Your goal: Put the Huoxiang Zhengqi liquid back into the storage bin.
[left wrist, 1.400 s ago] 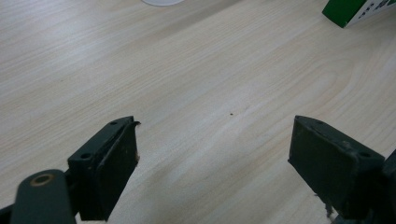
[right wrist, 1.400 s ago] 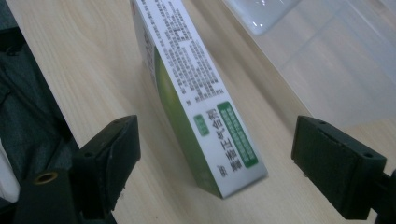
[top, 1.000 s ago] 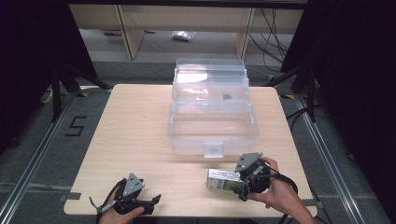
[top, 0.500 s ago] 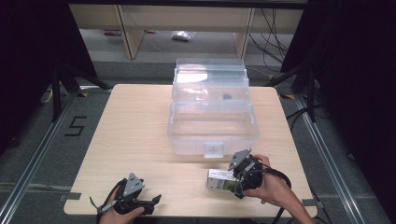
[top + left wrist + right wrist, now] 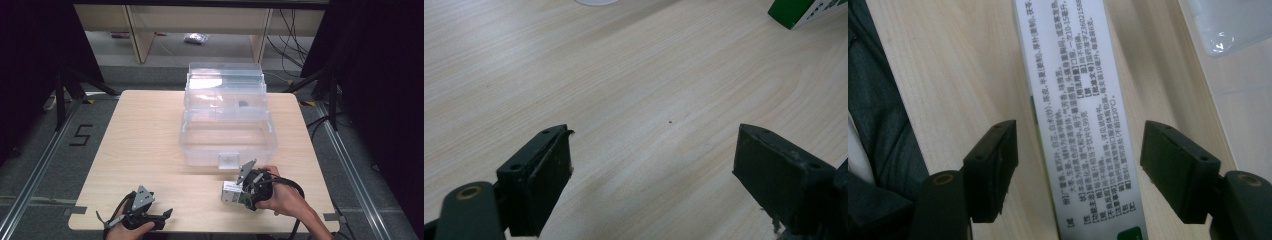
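The small box (image 5: pixel 1075 100) lies flat on the table (image 5: pixel 145 145), near the 5 o'clock corner, just in front of the big clear plastic bin (image 5: pixel 227 137). It is white with a bit of green and has tiny print all over one side. It looks like thin cardboard, so it is likely light and a little soft. A hard squeeze could dent it. The sides look smooth, so it might slip if held too loosely. The best place to hold it looks like the two long sides, near the middle.

The right tool (image 5: pixel 239 192) sits right over the box. Its jaws have just been closing, with the box between them, but there are gaps on both sides, so they are not pinching it yet. The left tool (image 5: pixel 162 216) rests near the 7 o'clock corner, with its jaws spread wide and nothing between them.

The right gripper view shows the print and the gaps beside the box. The high view shows the whole table and the bin. The left gripper view shows a green corner of the box (image 5: pixel 796 11) far off at 1 o'clock.
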The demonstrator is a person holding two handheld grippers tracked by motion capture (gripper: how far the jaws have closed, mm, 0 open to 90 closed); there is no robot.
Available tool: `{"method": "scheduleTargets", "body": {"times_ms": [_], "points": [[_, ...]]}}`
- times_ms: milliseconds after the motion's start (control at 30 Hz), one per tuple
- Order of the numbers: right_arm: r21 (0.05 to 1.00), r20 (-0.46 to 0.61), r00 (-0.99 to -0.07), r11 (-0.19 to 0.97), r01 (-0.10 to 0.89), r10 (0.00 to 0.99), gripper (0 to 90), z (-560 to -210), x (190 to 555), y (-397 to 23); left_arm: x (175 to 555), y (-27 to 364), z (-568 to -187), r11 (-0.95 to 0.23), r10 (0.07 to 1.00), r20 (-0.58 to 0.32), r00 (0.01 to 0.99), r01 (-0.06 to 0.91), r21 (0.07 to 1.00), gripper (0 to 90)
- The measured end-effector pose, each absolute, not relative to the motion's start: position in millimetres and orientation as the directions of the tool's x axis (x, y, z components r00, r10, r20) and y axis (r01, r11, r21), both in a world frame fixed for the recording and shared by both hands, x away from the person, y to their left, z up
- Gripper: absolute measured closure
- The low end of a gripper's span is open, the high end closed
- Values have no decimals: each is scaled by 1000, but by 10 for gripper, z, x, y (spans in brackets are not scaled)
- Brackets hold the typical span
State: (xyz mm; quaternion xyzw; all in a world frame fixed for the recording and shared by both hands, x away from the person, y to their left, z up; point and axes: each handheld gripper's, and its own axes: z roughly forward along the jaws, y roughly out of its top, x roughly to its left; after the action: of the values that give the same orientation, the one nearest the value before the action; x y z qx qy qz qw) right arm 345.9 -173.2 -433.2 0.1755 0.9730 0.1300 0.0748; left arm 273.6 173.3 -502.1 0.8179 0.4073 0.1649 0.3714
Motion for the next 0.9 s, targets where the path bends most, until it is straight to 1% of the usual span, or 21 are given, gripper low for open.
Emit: {"method": "scheduleTargets", "body": {"times_ms": [33, 67, 200, 267, 333, 400, 433, 467, 500, 533, 567, 633, 700, 733, 767, 800, 833, 900], "points": [[286, -113, -928, 906, 311, 355, 341, -4343, 3469, -1731, 2731, 1732, -5019, -391, 789, -32, 613, 542, 744, 149], [270, -96, -938, 916, 297, 332, 354, -4346, 3493, -1730, 2730, 1731, -5019, -389, 790, -34, 613, 542, 745, 149], [252, -83, -933, 913, 321, 351, 417, -4359, 3500, -1733, 2732, 1744, -5004, -411, 776, -35, 630, 547, 730, 149], [247, -78, -938, 918, 309, 337, 433, -4367, 3507, -1731, 2733, 1740, -5014, -404, 778, -34, 627, 541, 738, 149], [231, -75, -925, 909, 346, 372, 450, -4369, 3486, -1718, 2741, 1753, -5011, -425, 773, -17, 634, 538, 728, 149], [237, -72, -941, 922, 305, 330, 479, -4385, 3509, -1711, 2733, 1741, -5014, -406, 778, -32, 628, 541, 737, 149], [230, -67, -935, 917, 326, 349, 491, -4379, 3492, -1705, 2733, 1739, -5016, -402, 779, -34, 626, 541, 739, 149], [231, -64, -945, 926, 298, 320, 512, -4386, 3508, -1702, 2740, 1753, -5013, -424, 773, -17, 635, 536, 730, 149], [215, -60, -938, 922, 323, 342, 532, -4382, 3495, -1696, 2738, 1748, -5015, -415, 775, -24, 632, 537, 734, 149], [224, -61, -949, 931, 288, 309, 550, -4390, 3516, -1692, 2740, 1753, -5012, -425, 773, -18, 634, 537, 729, 149], [209, -66, -941, 927, 311, 331, 563, -4391, 3503, -1684, 2733, 1735, -5020, -400, 780, -35, 625, 540, 741, 149], [172, -91, -952, 947, 273, 291, 598, -4390, 3532, -1675, 2734, 1738, -5016, -403, 779, -34, 627, 541, 738, 149], [162, -80, -958, 951, 262, 277, 616, -4381, 3549, -1670, 2737, 1748, -5014, -416, 776, -23, 631, 538, 733, 149], [162, -77, -964, 957, 240, 255, 625, -4379, 3562, -1669, 2739, 1755, -5010, -425, 773, -17, 634, 537, 729, 149], [149, -69, -958, 953, 265, 277, 640, -4369, 3545, -1660, 2740, 1756, -5010, -426, 773, -17, 635, 537, 728, 149], [146, -65, -961, 956, 256, 267, 643, -4367, 3554, -1658, 2742, 1755, -5011, -425, 773, -18, 634, 538, 728, 149], [153, -68, -969, 963, 224, 236, 645, -4378, 3584, -1667, 2742, 1754, -5011, -426, 772, -18, 635, 538, 727, 149], [135, -78, -965, 961, 240, 252, 647, -4364, 3570, -1643, 2739, 1752, -5012, -423, 773, -20, 634, 538, 730, 149]]}}
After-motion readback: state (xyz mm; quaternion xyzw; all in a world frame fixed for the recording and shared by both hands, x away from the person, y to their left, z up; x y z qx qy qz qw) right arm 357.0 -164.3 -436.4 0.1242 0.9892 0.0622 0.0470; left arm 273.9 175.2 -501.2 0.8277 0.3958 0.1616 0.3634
